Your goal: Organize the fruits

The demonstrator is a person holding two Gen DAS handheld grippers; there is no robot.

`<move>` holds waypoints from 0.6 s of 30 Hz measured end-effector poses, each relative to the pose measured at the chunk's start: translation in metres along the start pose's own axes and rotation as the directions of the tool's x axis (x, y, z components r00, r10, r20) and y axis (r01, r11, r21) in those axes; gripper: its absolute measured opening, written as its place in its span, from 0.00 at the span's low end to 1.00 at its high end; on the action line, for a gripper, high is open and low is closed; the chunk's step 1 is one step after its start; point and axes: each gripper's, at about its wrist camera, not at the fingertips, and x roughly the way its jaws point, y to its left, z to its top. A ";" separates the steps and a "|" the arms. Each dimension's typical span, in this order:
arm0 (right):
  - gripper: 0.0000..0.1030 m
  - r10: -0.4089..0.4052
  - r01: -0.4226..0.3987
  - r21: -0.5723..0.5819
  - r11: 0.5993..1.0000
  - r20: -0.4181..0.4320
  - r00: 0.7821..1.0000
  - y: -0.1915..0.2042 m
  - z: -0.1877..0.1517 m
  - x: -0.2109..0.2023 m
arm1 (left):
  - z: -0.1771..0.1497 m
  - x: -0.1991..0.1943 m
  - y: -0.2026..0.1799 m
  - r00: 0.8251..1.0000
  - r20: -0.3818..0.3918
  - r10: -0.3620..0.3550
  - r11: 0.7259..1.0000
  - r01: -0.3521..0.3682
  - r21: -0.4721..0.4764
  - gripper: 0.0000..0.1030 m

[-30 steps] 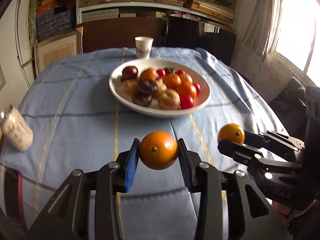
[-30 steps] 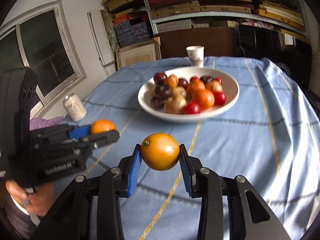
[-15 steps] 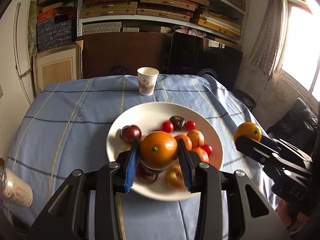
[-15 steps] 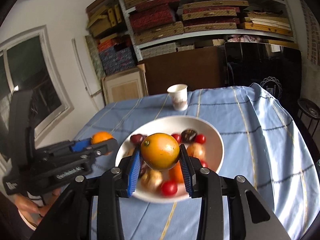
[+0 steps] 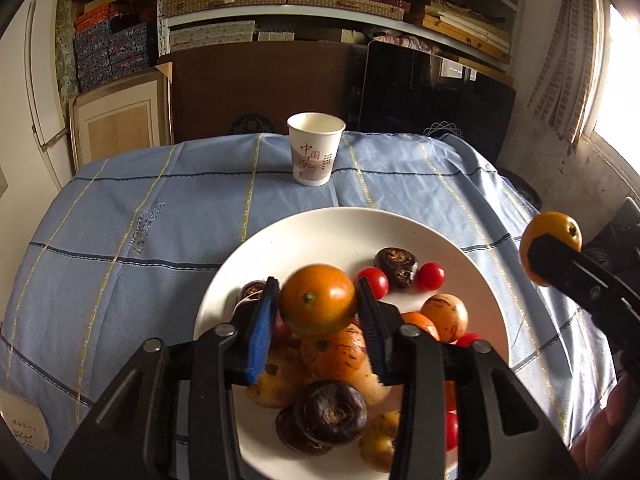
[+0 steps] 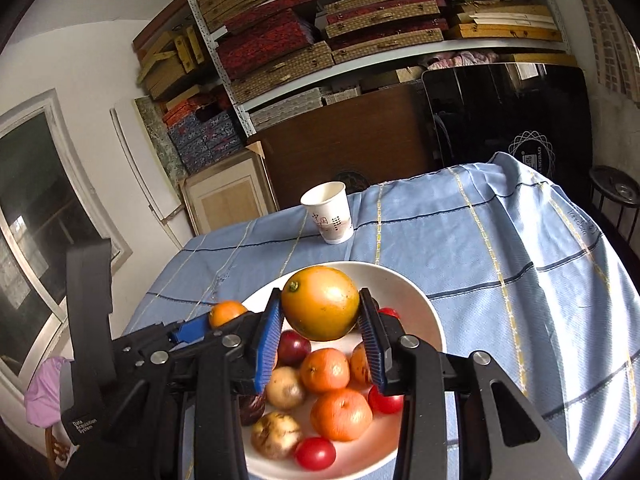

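Left tool clenched on an orange, hanging over the near side of the plate; right tool likewise gripping its own orange above the plate's far half. Best to lower each toward the bare white patch by the rim rather than onto the heap of oranges, tomatoes and dark fruit. Ease the jaws apart only once the fruit rests, low down, to stop rolling. Keep both tools apart; mind the cup on the table beyond.
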 end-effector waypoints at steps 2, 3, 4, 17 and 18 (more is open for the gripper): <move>0.37 -0.006 0.006 0.000 1.000 -0.007 1.000 -0.002 0.000 0.005 | 0.001 -0.001 0.004 1.000 0.018 0.015 1.000 -0.015 -0.010 0.54; 0.37 -0.007 0.007 0.000 1.000 -0.011 1.000 -0.002 -0.001 0.006 | 0.001 -0.002 0.006 1.000 0.019 0.014 1.000 -0.014 -0.013 0.54; 0.37 -0.008 0.008 -0.001 1.000 -0.016 1.000 -0.002 -0.001 0.007 | 0.002 -0.005 0.009 1.000 0.020 0.008 1.000 -0.008 -0.024 0.56; 0.37 -0.024 0.015 -0.067 0.998 -0.139 0.990 0.015 -0.016 0.051 | 0.011 -0.041 0.035 0.996 0.078 0.035 0.995 -0.028 -0.099 0.70; 0.37 -0.025 0.015 -0.069 0.998 -0.149 0.989 0.016 -0.017 0.055 | 0.011 -0.040 0.035 0.997 0.074 0.035 0.995 -0.027 -0.099 0.70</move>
